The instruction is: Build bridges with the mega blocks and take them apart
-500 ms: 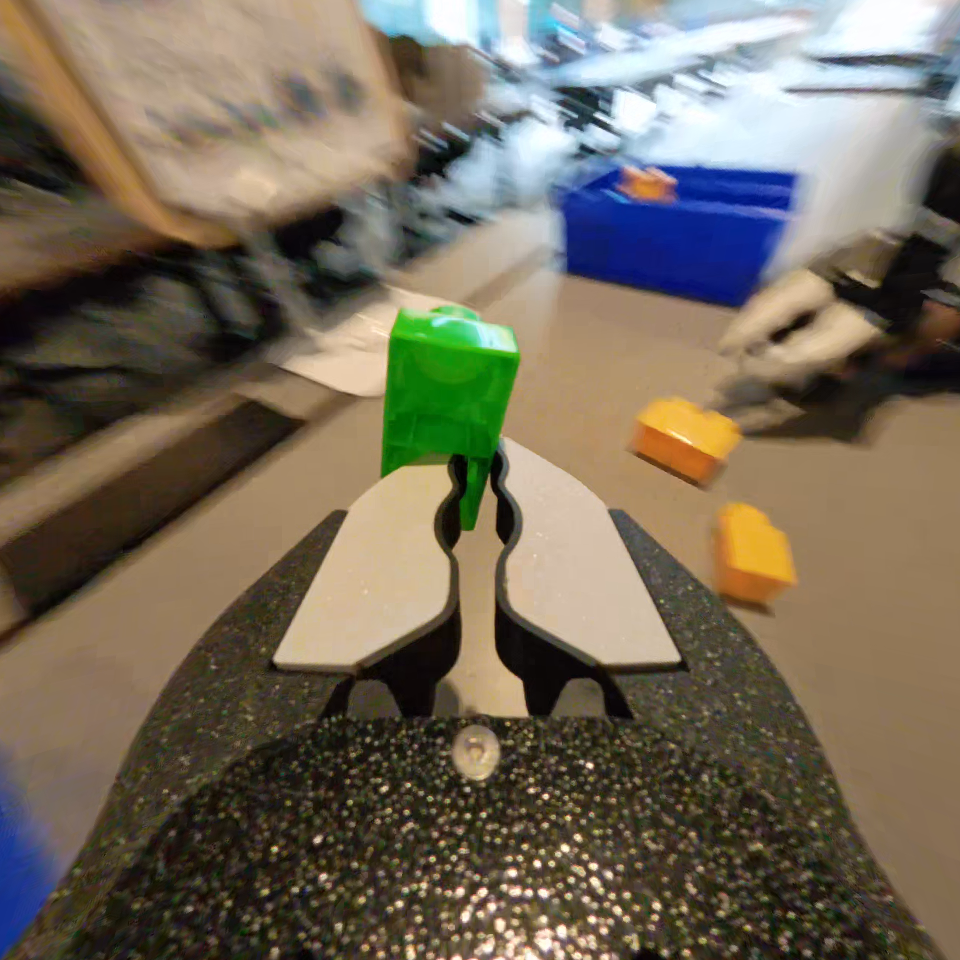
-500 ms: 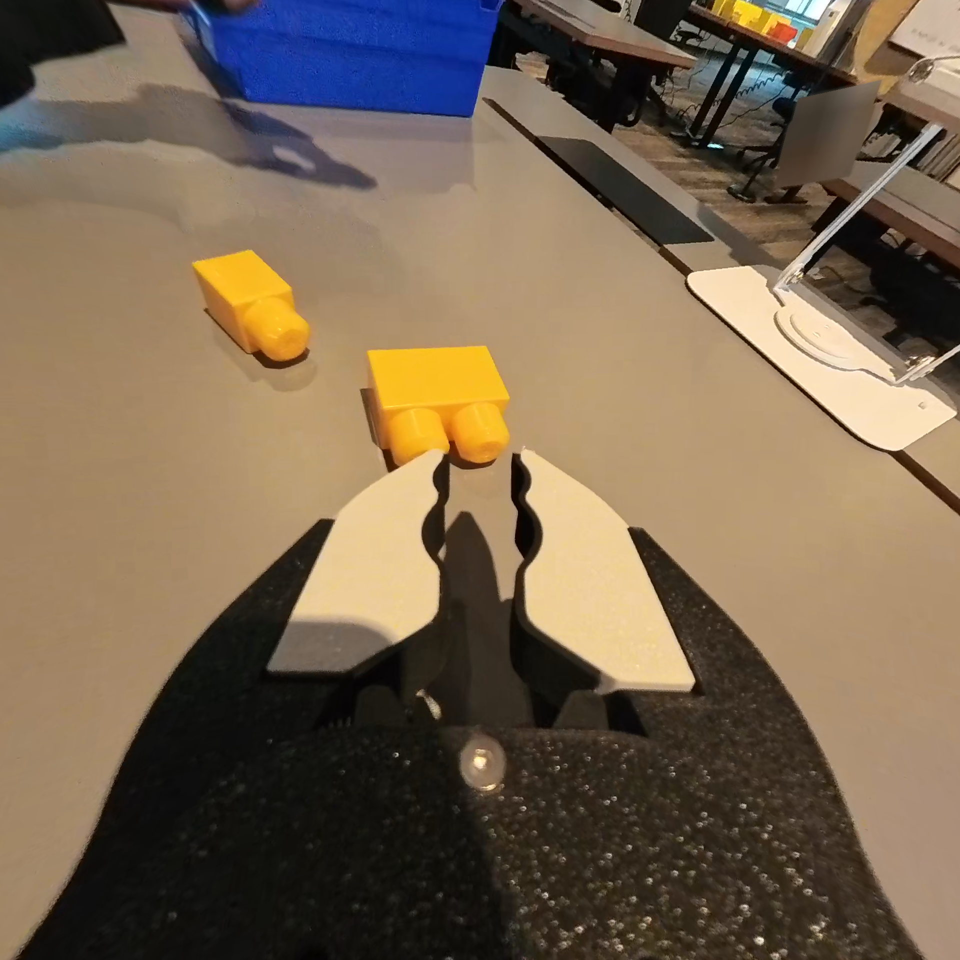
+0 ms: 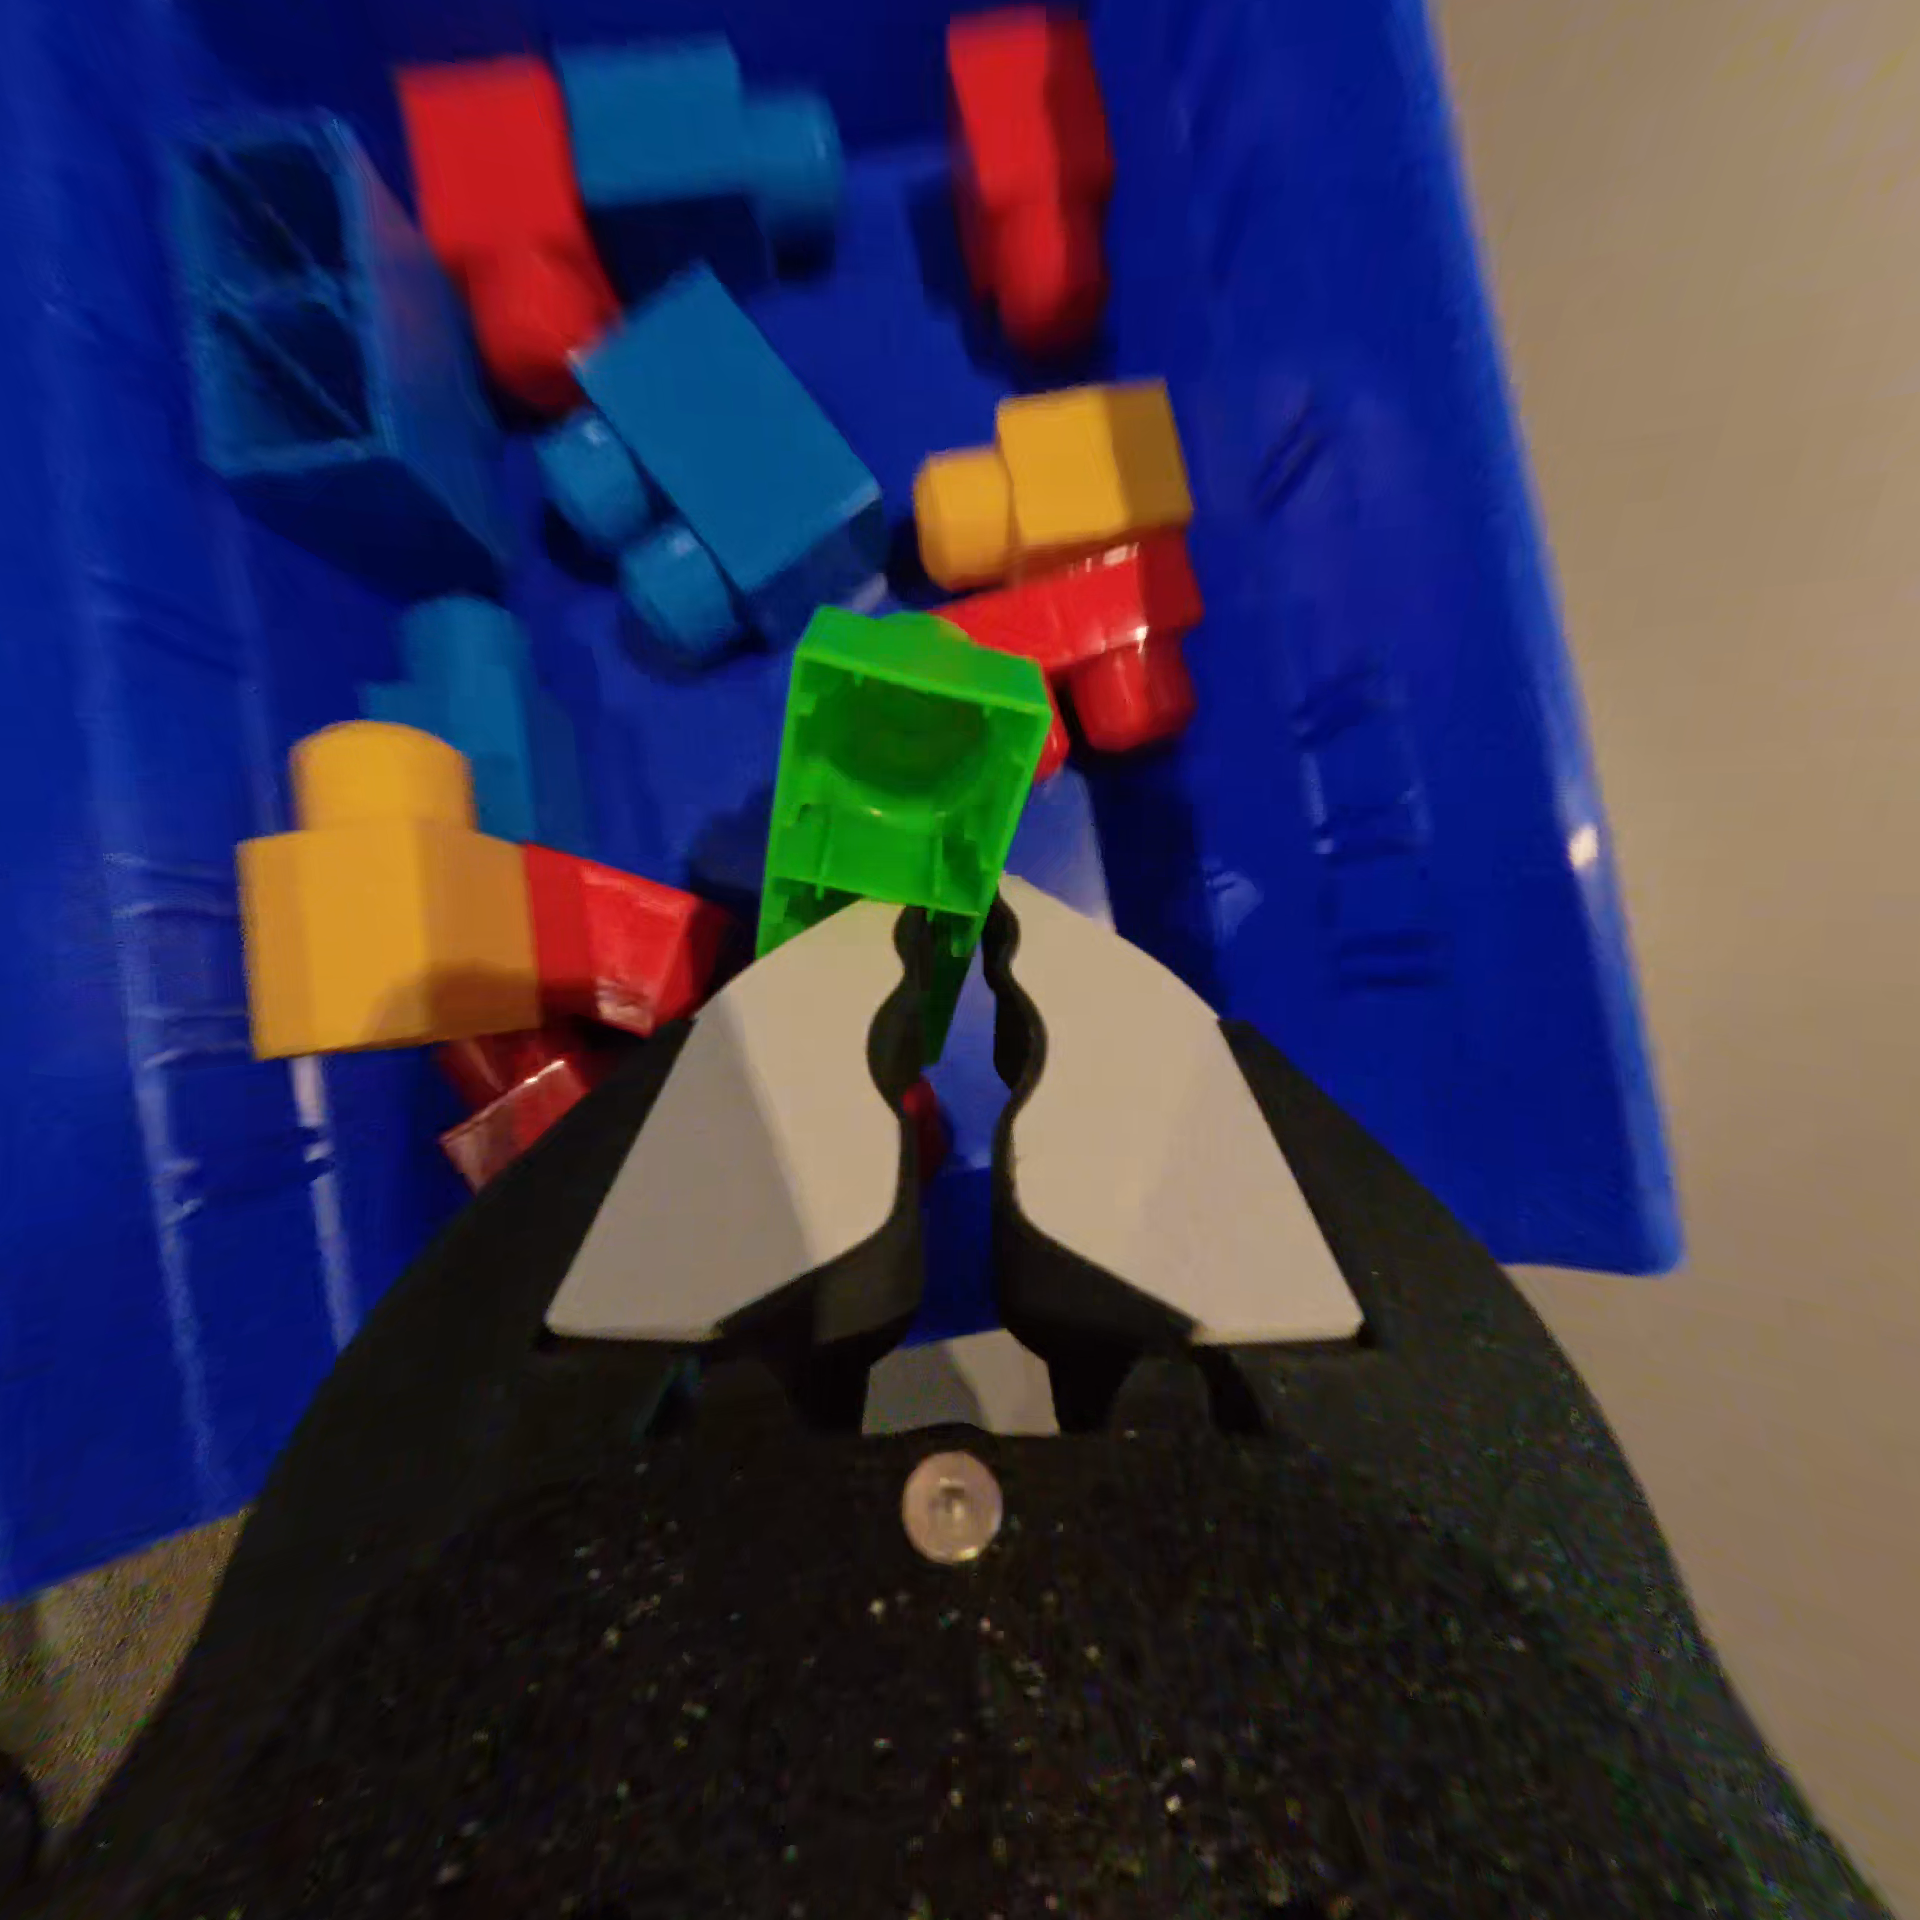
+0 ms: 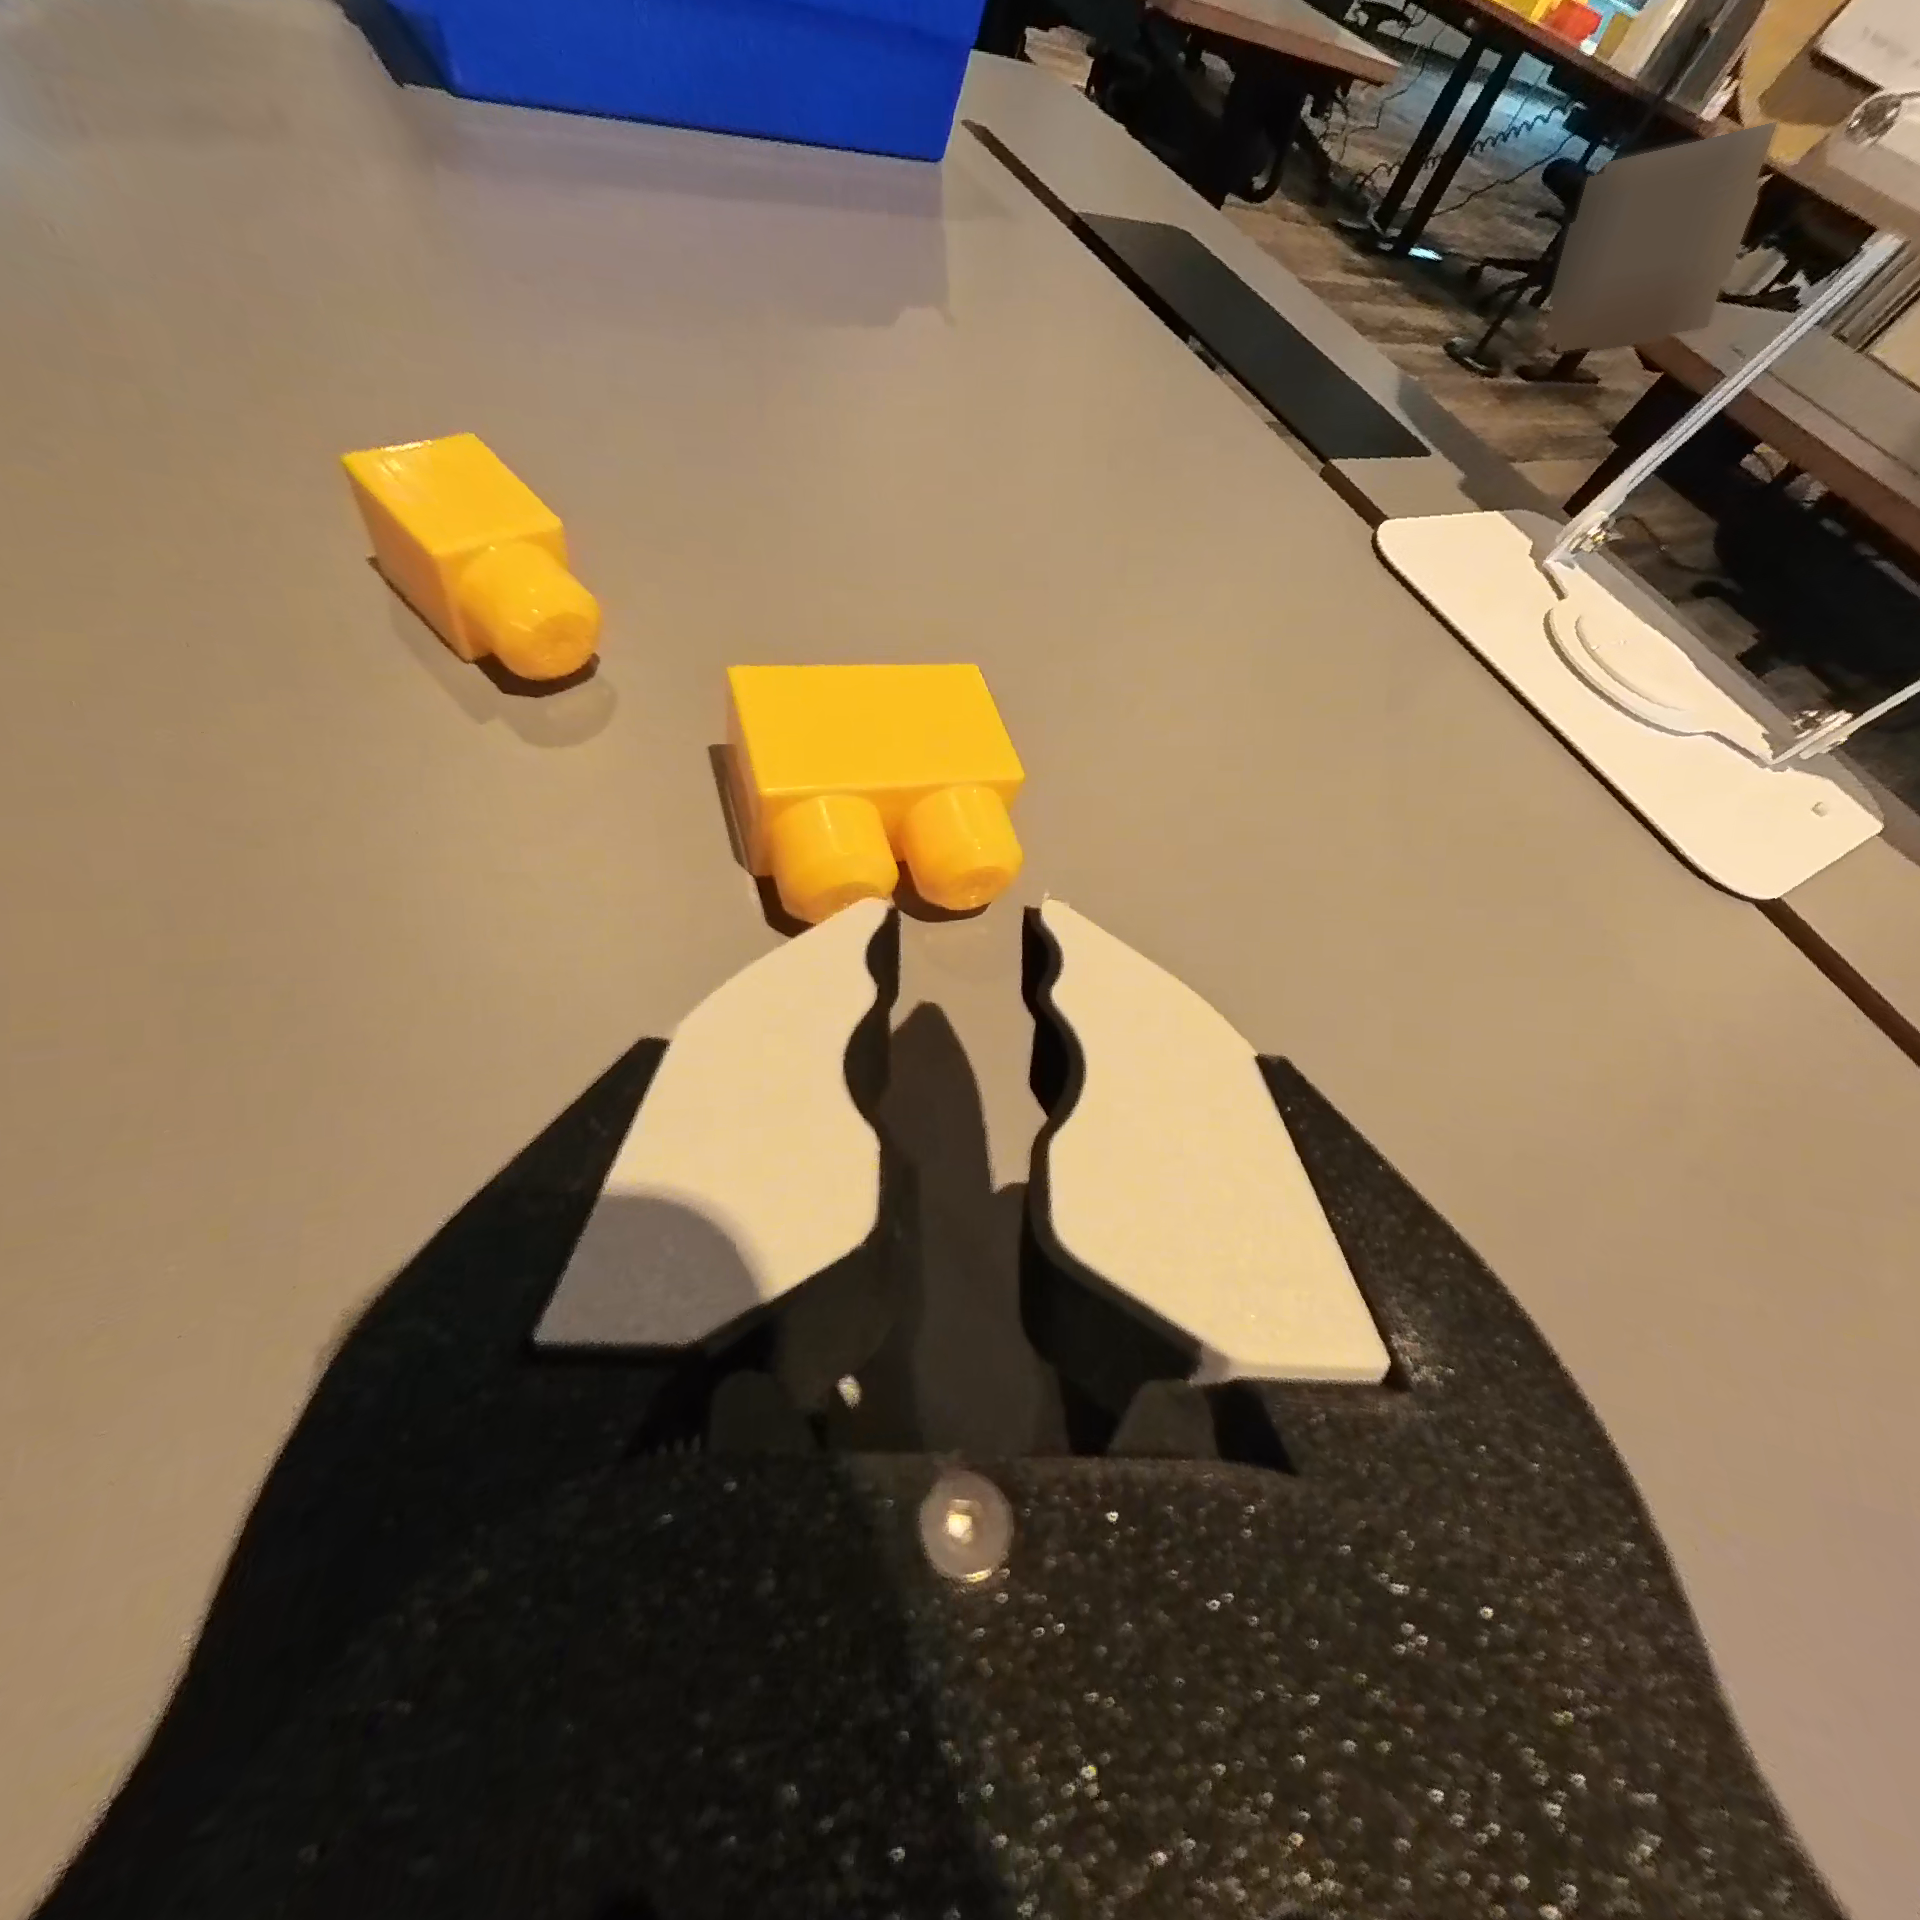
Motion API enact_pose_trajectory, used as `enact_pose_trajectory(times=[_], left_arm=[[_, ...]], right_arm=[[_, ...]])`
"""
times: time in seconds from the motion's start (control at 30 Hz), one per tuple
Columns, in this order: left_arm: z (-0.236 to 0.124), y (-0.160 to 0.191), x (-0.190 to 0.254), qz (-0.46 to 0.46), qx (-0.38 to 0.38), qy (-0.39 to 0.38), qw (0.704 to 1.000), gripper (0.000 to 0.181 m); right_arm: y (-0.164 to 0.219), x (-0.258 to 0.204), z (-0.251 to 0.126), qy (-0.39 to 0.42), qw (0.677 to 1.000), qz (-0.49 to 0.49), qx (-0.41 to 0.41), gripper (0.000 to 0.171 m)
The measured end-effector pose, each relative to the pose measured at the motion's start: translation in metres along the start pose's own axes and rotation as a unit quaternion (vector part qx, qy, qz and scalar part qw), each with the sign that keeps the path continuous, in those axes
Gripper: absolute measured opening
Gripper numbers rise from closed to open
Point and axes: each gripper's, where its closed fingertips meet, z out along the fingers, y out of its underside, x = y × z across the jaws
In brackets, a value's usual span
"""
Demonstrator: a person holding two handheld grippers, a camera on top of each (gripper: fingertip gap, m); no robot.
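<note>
My left gripper (image 3: 951, 920) is shut on a green block (image 3: 899, 769) by its wall, hollow underside toward the camera. It holds the block over the blue bin (image 3: 1403, 727), which contains several red, blue and yellow blocks. My right gripper (image 4: 961, 912) is open and empty, low over the grey table (image 4: 1143, 582). Its fingertips are just short of the studs of a yellow two-stud block (image 4: 873, 758) lying on its side. A yellow one-stud block (image 4: 468, 551) lies on its side further left.
The blue bin (image 4: 707, 62) stands at the far end of the table in the right wrist view. A white lamp base (image 4: 1621, 707) sits on the table's right side. A dark strip (image 4: 1247, 322) runs beside the edge, with desks and chairs beyond. The tips of one gripper are about 55 cm away from the tips of the other. From the right gripper's tips to the white lamp base (image 4: 1621, 707) is close to 35 cm.
My left gripper has swung with the green block from above the table to over the blue bin, now looking down into it. My right gripper has hardly moved.
</note>
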Motion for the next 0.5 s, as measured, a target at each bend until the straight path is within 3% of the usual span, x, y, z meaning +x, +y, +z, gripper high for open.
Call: enact_pose_trajectory(times=[0.1, 0.17, 0.33, 0.4, 0.5], left_arm=[[0.016, 0.018, -0.002, -0.019, -0.057, 0.015, 0.998, 0.009], [0.013, 0.021, 0.002, -0.039, -0.063, 0.035, 0.997, 0.022], [-0.015, -0.007, 0.007, -0.049, 0.032, 0.062, 0.996, 0.046], [-0.03, -0.024, -0.005, -0.08, 0.097, 0.058, 0.99, 0.045], [-0.035, -0.02, -0.031, -0.13, 0.102, 0.034, 0.986, 0.043]], right_arm=[[0.0, -0.001, 0.0, 0.001, 1.0, -0.004, 0.0, 0.022], [0.0, -0.001, 0.0, -0.001, 1.0, -0.005, -0.002, 0.022], [0.001, -0.003, 0.001, -0.003, 1.0, -0.01, -0.007, 0.022], [0.001, -0.003, 0.001, -0.001, 1.0, -0.014, -0.007, 0.022], [0.001, -0.004, 0.001, 0.001, 1.0, -0.022, -0.007, 0.022]])
